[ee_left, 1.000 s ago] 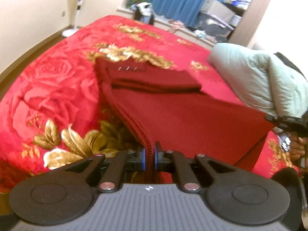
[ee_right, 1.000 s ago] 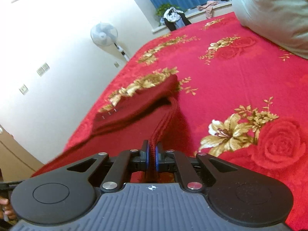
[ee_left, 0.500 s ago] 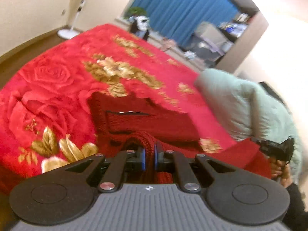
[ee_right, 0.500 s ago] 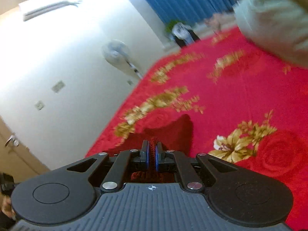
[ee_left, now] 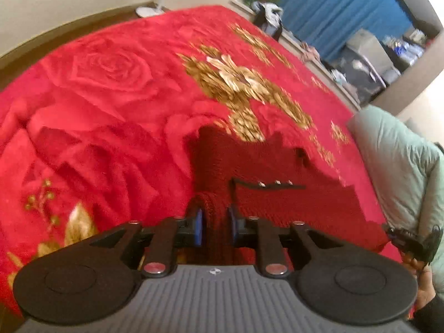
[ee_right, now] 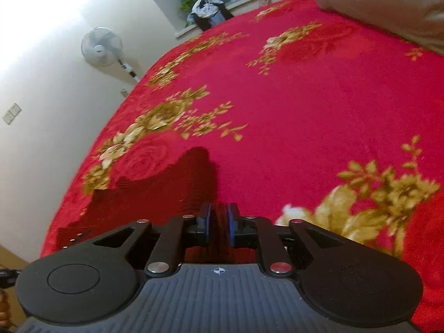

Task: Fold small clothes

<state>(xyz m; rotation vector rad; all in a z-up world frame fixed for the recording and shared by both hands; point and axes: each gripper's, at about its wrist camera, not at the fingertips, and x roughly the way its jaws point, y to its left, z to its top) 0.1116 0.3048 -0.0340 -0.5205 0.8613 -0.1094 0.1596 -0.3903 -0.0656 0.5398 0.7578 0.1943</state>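
Bed (ee_left: 116, 88) with red floral blanket carries the dark red knitted garment (ee_left: 277, 194), lying flat near its middle. Pale green pillow (ee_left: 399, 161) sits beside the garment. Left gripper (ee_left: 216, 226) and right gripper (ee_right: 218, 223) are each slightly parted, with a garment edge between the jaws.
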